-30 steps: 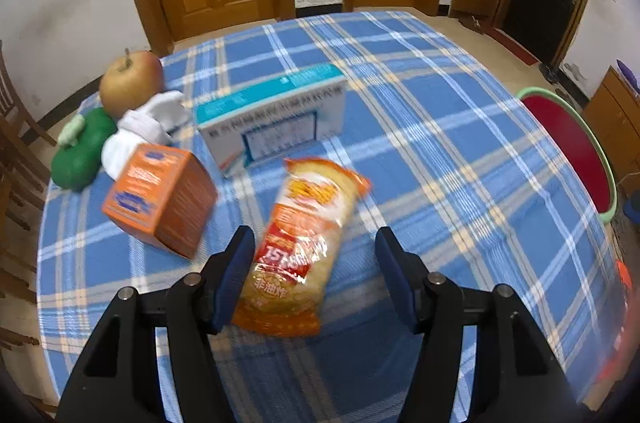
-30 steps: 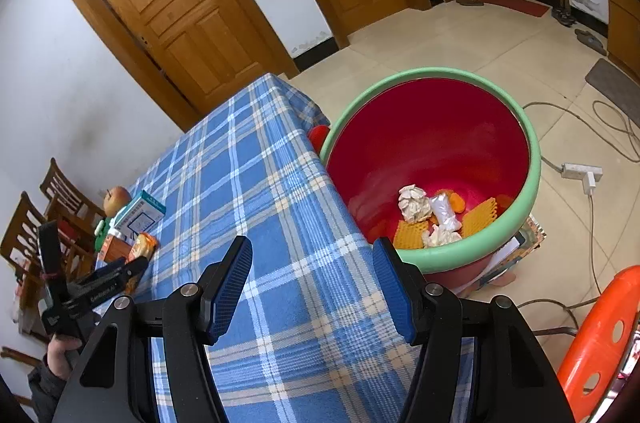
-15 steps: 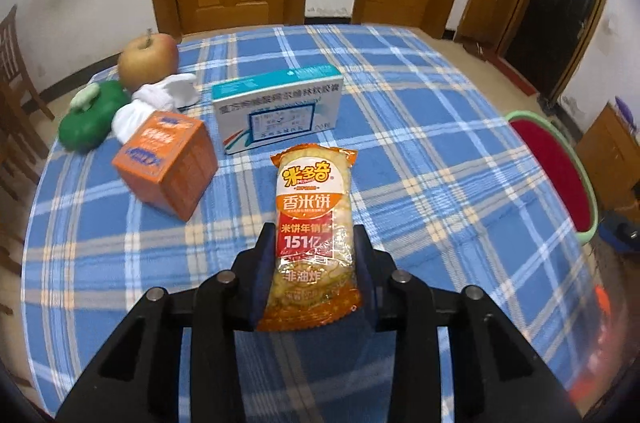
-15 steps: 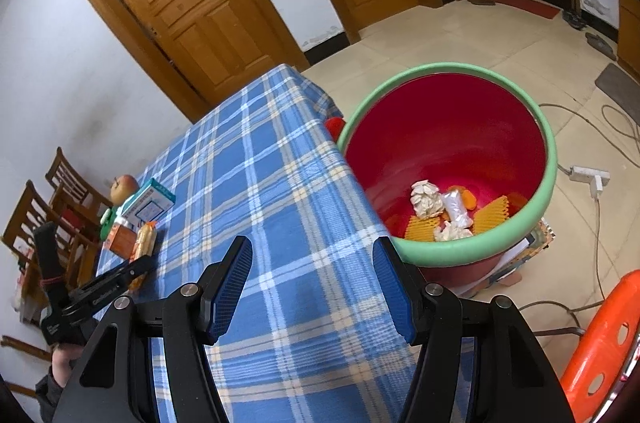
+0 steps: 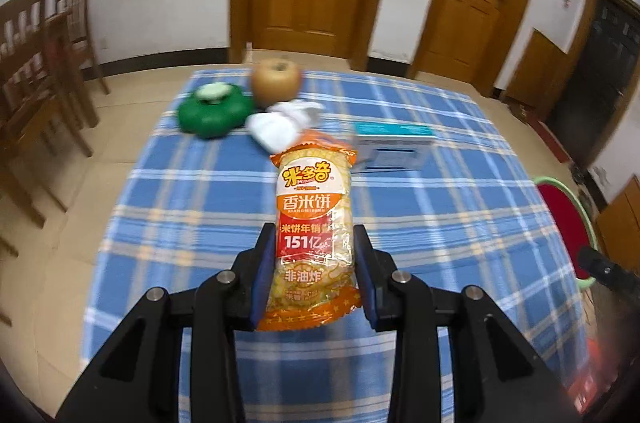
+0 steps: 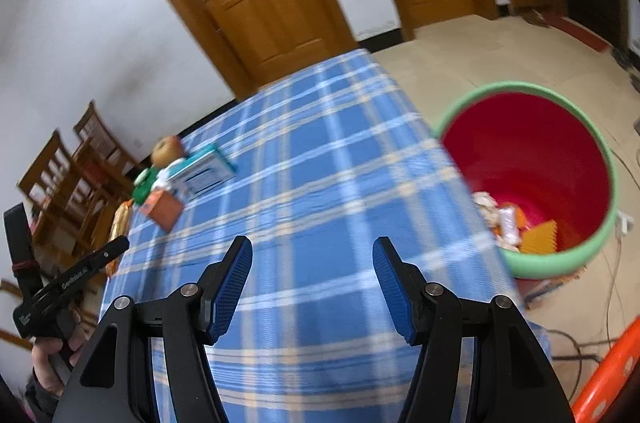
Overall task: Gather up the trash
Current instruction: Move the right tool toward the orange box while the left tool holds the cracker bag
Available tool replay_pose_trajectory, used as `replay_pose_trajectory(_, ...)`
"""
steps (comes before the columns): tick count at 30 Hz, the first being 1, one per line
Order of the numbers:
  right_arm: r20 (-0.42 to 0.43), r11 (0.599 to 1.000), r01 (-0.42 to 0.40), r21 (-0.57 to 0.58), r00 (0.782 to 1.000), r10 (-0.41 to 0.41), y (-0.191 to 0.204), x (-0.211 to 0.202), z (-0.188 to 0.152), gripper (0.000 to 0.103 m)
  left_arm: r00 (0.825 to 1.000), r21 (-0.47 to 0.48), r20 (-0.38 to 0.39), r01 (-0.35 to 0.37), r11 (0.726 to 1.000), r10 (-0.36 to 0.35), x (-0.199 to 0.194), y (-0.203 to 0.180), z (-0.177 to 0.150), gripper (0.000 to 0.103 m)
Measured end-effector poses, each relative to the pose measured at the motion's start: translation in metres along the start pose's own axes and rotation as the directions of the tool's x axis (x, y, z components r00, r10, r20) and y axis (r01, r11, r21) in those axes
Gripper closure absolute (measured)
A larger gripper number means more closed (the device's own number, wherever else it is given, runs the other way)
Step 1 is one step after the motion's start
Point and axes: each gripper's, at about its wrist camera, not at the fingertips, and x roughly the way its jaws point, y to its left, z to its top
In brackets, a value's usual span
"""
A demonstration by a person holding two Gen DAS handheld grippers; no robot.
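Left gripper (image 5: pixel 314 265): both blue-padded fingers (image 5: pixel 265 273) pressed against the sides of a rice cracker packet (image 5: pixel 313 223), orange and yellow, held lengthwise with its label facing up, raised clear of the blue plaid tablecloth (image 5: pixel 440 223).
Far end of table: green lidded container (image 5: pixel 214 109), brown apple (image 5: pixel 276 81) just beside it, crumpled white tissue (image 5: pixel 280 125) touching both.
Right of the packet's top: teal-and-white box (image 5: pixel 394 147).
Right edge: red bin with green rim (image 5: pixel 566 207), partly visible.

The left gripper (image 5: pixel 314 275) is clamping the snack packet (image 5: pixel 314 231) between both fingers, above the desk (image 5: pixel 440 223). The right gripper (image 6: pixel 312 287) is hovering over the desk with fingers spread apart.
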Motion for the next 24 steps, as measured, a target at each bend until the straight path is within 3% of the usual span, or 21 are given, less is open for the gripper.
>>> replay_pose_trajectory(5,-0.031,0.995,-0.051,-0.091,0.998,0.049,0.038,0.016,0.008,0.039,0.997,-0.073,-0.010,-0.073,0.995,0.072,0.001,0.031,-0.003,0.066)
replay_pose_trajectory(13,-0.095,0.968,-0.149,-0.201,0.987,0.132,0.088,0.049,0.017,0.039,0.995,-0.128,-0.020,-0.101,0.987,0.099,0.005,0.052,-0.010,0.066)
replay_pose_trajectory(17,-0.142,0.950,-0.203,-0.237,0.975,0.173,0.110,0.071,0.022,0.026,0.990,-0.143,-0.020,-0.138,0.980,0.136,0.009,0.059,-0.009,0.066)
replay_pose_trajectory(24,-0.201,0.921,-0.266,-0.285,0.956,0.214,0.143,0.106,0.030,0.026,0.986,-0.196,-0.021,-0.168,0.966,0.167,0.011,0.082,-0.004,0.066)
